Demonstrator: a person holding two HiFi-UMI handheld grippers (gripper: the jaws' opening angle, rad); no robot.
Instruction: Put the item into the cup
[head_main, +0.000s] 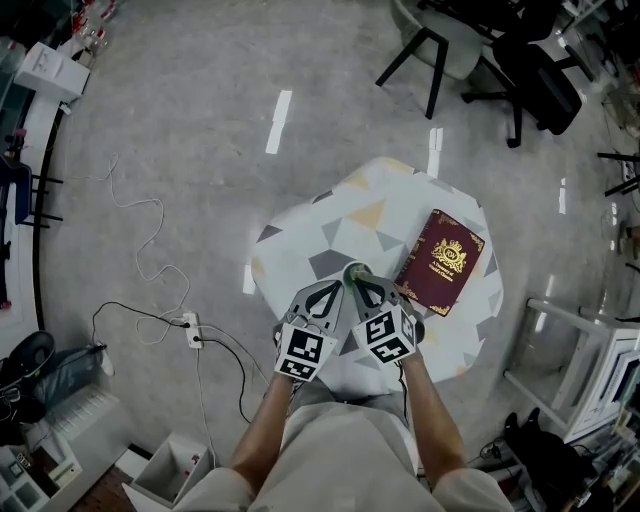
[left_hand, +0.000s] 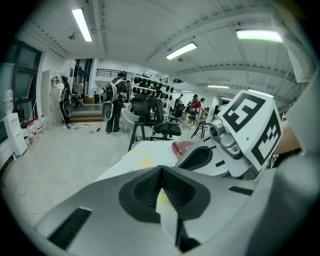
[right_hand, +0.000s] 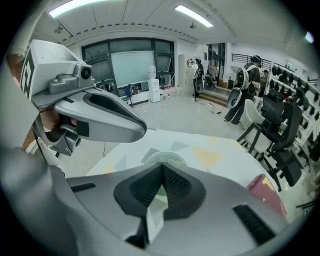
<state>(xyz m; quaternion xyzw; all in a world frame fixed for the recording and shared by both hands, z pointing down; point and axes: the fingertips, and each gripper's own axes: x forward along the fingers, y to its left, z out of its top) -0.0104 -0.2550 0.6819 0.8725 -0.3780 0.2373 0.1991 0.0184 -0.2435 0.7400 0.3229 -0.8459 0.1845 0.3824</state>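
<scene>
A greenish translucent cup (head_main: 353, 270) stands near the front of a round table (head_main: 300, 232) covered with a cloth of grey and yellow triangles. Both grippers hover side by side just in front of the cup. My left gripper (head_main: 336, 291) is shut, its pads meeting at the tip (left_hand: 161, 169) with nothing between them. My right gripper (head_main: 364, 287) is also shut and empty (right_hand: 162, 166); the cup (right_hand: 168, 159) shows just beyond its tips. I cannot see into the cup, and no loose item shows on the cloth.
A dark red book (head_main: 442, 261) with a gold crest lies on the table's right side. Black chairs (head_main: 520, 60) stand behind the table. A power strip (head_main: 190, 328) and cables lie on the floor at left. A white frame (head_main: 580, 350) stands at right.
</scene>
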